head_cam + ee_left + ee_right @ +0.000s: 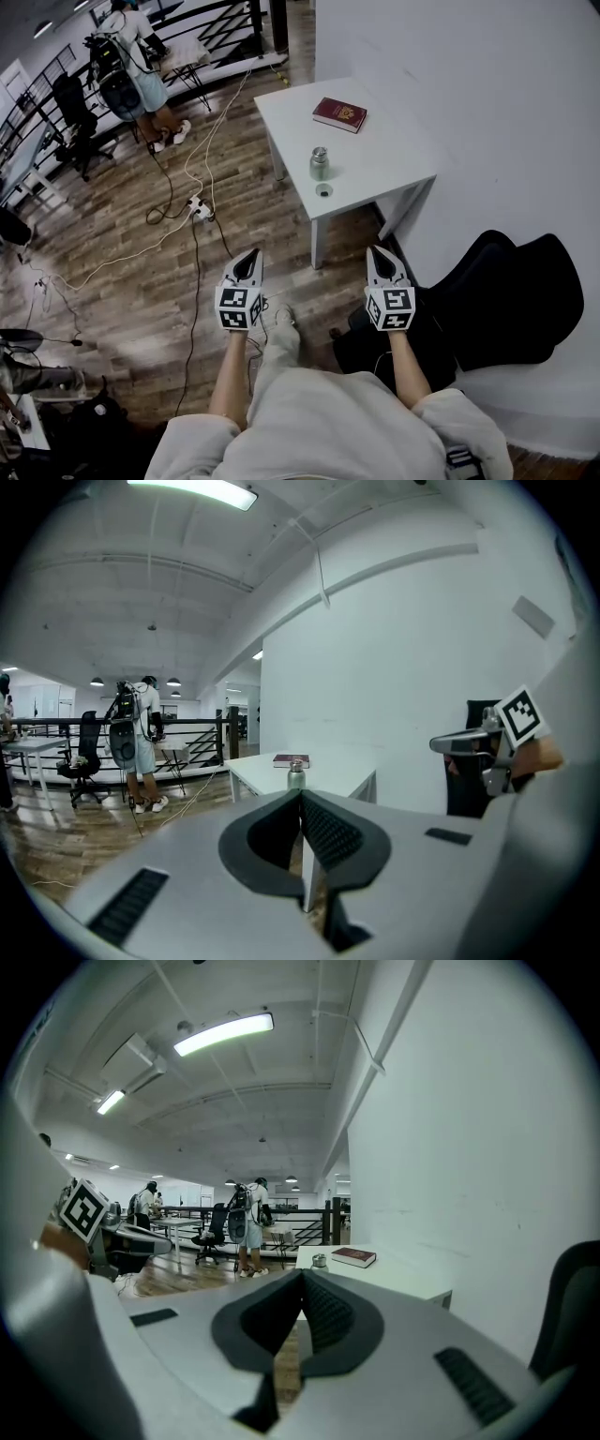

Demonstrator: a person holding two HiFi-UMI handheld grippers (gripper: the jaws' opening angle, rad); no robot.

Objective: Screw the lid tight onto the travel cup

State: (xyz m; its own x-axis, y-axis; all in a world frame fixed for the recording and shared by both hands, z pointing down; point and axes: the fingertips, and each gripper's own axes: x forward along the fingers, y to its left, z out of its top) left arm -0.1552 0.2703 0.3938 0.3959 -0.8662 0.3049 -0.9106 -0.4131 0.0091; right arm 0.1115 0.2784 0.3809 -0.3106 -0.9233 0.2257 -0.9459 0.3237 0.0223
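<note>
Nothing's done yet: your left gripper (249, 259) and right gripper (378, 256) are closed and empty, well short of the travel cup (320, 164). Its lid (323, 189) lies beside it on the tabletop (394, 150).

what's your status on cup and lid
Both shut, empty: left gripper, right gripper, short of white table. Metal travel cup upright, round lid loose beside it. Red book behind, not in the way.

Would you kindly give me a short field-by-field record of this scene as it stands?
table: white, beside the wall
travel cup: upright on the table
lid: flat on the table beside the cup, not on it
book: red, at the table's far side
left gripper: jaws shut, empty, short of the table
right gripper: jaws shut, empty, short of the table
</note>
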